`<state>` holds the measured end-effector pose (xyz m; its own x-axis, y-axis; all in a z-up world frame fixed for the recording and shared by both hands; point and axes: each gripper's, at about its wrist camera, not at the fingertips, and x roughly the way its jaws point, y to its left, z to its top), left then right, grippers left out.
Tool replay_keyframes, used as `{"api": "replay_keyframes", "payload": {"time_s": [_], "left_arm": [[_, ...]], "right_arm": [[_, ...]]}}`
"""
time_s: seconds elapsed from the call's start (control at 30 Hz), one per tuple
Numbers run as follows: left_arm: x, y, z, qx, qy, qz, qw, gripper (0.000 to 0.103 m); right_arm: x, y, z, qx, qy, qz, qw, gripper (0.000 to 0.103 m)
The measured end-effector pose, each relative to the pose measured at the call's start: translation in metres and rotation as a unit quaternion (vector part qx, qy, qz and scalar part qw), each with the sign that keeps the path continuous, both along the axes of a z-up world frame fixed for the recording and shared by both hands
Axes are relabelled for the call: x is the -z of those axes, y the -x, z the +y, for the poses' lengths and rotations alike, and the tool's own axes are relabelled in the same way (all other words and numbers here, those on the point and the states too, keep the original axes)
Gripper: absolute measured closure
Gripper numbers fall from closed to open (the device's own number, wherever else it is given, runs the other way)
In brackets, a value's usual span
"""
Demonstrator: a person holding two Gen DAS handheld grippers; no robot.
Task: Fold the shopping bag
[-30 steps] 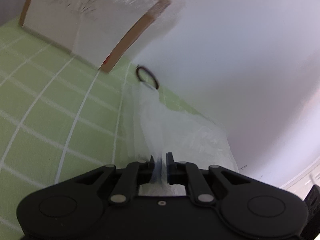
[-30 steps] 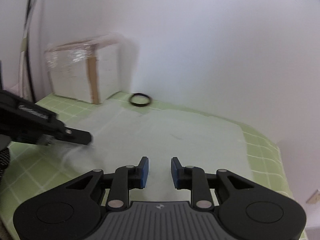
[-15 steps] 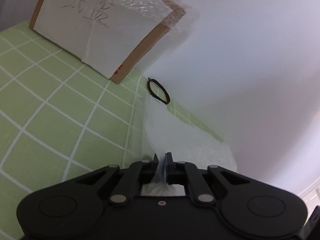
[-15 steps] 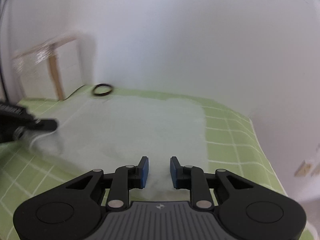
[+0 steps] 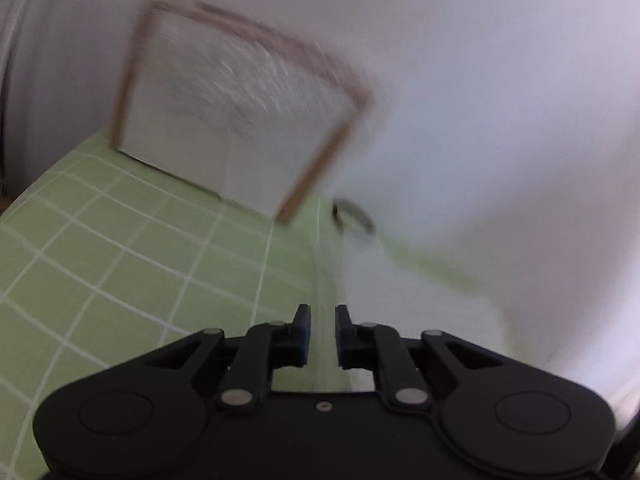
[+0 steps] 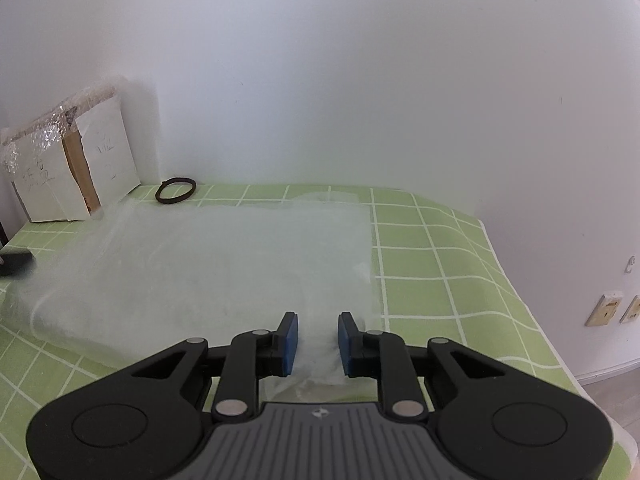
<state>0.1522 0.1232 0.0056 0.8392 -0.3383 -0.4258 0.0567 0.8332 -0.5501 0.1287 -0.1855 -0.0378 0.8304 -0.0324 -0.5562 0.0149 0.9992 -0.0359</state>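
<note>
Shopping bag (image 6: 224, 264): thin, translucent, milky-white plastic, lying mostly flat on the green grid-patterned surface (image 6: 424, 256) w/ the grid faintly showing through, near-left edge slightly puffed up, near-right corner crumpled. Right gripper (image 6: 318, 338) jaws apart, w/ that crumpled corner of film lying between them, contact unclear; left gripper (image 5: 319, 330) jaws also apart, straddling the bag's edge (image 5: 384, 288), view too blurred to tell if touching. At the back by the wall: dark ring (image 6: 175, 190) just off the bag's far-left corner, bubble-wrapped box (image 6: 68, 168) beside it.
</note>
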Motion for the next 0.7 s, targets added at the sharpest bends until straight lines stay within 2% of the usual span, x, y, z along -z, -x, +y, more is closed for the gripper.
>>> {"api": "replay_keyframes", "payload": {"time_s": [0.07, 0.2, 0.27, 0.33, 0.43, 0.53, 0.6, 0.7], "left_arm": [[-0.013, 0.003, -0.004, 0.017, 0.025, -0.024, 0.9992, 0.092], [-0.018, -0.006, -0.051, 0.101, 0.022, -0.051, 0.9934, 0.090], [-0.008, -0.012, -0.074, 0.124, 0.002, -0.042, 0.9914, 0.090], [0.010, -0.019, -0.088, 0.140, -0.006, -0.012, 0.9901, 0.090], [0.034, -0.022, -0.093, 0.143, -0.006, 0.018, 0.9896, 0.091], [0.043, -0.024, -0.092, 0.131, 0.016, 0.017, 0.9911, 0.094], [0.049, -0.024, -0.088, 0.126, 0.023, 0.018, 0.9916, 0.101], [0.049, -0.011, -0.086, 0.127, 0.032, 0.015, 0.9912, 0.101]], "right_arm": [[0.000, -0.001, 0.000, 0.000, 0.001, 0.001, 1.000, 0.080], [0.000, -0.002, 0.000, 0.001, 0.002, 0.000, 1.000, 0.080], [0.000, -0.002, 0.000, 0.001, 0.002, 0.000, 1.000, 0.080], [0.000, -0.001, -0.001, 0.000, -0.003, -0.002, 1.000, 0.080], [0.001, 0.000, -0.001, -0.004, -0.003, -0.004, 1.000, 0.078], [0.002, 0.004, 0.013, -0.017, 0.042, -0.011, 0.999, 0.077], [0.003, 0.006, 0.027, -0.043, 0.077, -0.017, 0.996, 0.077], [0.002, 0.017, 0.049, -0.104, 0.087, -0.031, 0.990, 0.077]]}}
